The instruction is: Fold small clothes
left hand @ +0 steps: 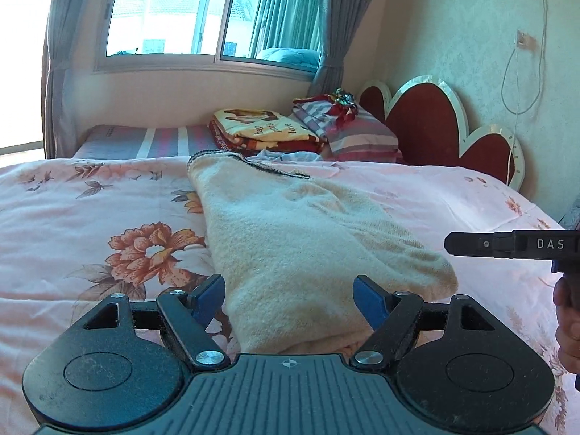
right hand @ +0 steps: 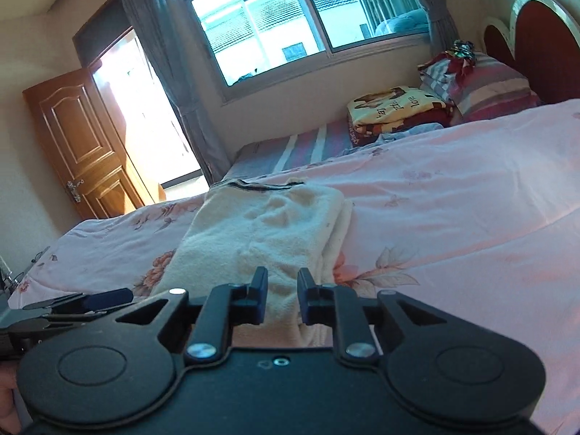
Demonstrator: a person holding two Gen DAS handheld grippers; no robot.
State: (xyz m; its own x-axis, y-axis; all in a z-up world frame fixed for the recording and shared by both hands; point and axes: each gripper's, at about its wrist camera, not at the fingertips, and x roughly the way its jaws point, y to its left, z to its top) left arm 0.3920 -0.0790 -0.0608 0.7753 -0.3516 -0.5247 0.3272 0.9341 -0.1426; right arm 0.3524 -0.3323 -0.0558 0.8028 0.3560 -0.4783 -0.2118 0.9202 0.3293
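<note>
Cream fuzzy knit garment [left hand: 290,239], already doubled lengthwise into a long strip, lies on the pink floral bedspread [left hand: 90,217]. The left gripper [left hand: 290,297] hovers at its near end, blue pads spread wide either side of the cloth, likely lining up a grab for the next fold. The right gripper [right hand: 282,297] hangs over the same end, fingers narrowly apart, pinching nothing I can see; beyond, folded patterned blankets [left hand: 261,130] are stacked by the red scalloped headboard [left hand: 427,119].
</note>
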